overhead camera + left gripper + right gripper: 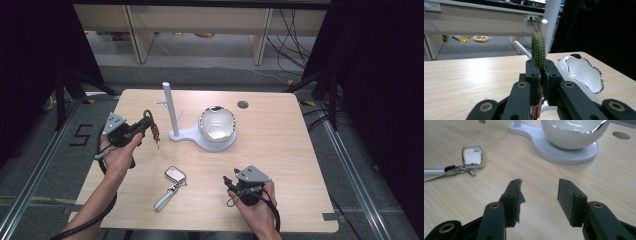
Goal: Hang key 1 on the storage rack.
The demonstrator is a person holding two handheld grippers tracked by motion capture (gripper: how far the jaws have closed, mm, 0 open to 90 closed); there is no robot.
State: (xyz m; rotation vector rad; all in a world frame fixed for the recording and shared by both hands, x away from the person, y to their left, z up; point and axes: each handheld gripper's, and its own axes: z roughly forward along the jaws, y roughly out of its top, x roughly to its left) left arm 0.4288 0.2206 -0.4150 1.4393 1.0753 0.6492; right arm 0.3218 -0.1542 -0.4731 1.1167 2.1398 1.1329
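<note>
My left gripper point(146, 125) is shut on a green braided cord loop point(538, 50), held above the table's left side. The loop stands up between the pads, and a brown end point(156, 136) dangles below it. Just to its right stands a white stand with a thin post point(169, 107) and short pegs. A glossy white bowl point(217, 122) rests on the stand's base point(574, 155). My right gripper point(229, 182) hovers near the table's front right, open with nothing between its jaws. A white key fob point(175, 174) on a silver strap point(165, 197) lies left of it.
The wooden table point(280, 150) has a round cable hole point(243, 104) at the back right. Beyond the table are desk legs, floor cables and dark curtains on both sides. Bare wood lies to the right of the bowl.
</note>
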